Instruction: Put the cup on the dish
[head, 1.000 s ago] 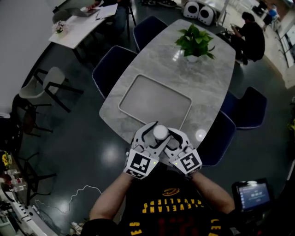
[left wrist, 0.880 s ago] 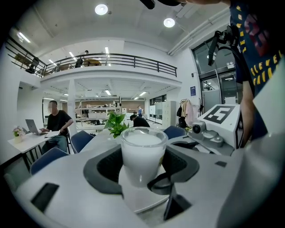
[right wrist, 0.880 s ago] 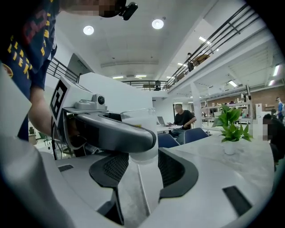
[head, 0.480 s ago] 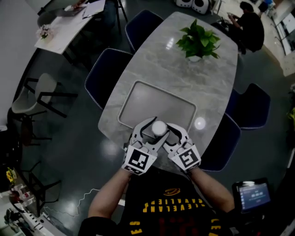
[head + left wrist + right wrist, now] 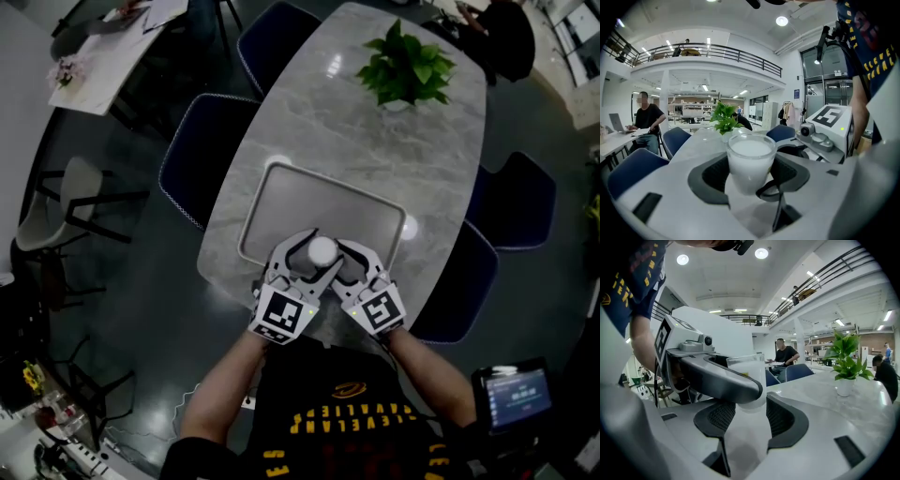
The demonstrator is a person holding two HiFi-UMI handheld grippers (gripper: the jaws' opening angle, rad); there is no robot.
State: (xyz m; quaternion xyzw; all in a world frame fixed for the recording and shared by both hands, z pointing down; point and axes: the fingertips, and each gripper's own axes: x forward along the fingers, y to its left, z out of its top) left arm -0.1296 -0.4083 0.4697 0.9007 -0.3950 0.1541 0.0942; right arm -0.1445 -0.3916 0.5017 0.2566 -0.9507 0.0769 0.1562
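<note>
both grippers are now reaching farther over the table [image 5: 375, 141] than a second ago, bringing the cup [image 5: 322, 250] from the table's near edge to over the dish's [image 5: 281, 187] near rim. left gripper [image 5: 309, 255] and right gripper [image 5: 339, 258] are meeting at an angle, and the fingers of each are standing wide and closing on the cup's sides. the left gripper view is showing the white-filled cup [image 5: 750, 157] upright between that gripper's [image 5: 750, 173] dark pads; the right gripper view is showing it [image 5: 747, 369] between the right gripper's [image 5: 751, 416] pads, with a left finger crossing in front. i cannot tell if the cup is touching the dish. most of the dish is lying bare beyond it. a plant [image 5: 405, 67] is standing well apart at the far end, and blue chairs [image 5: 202, 141] are crowding the table's side edges.
</note>
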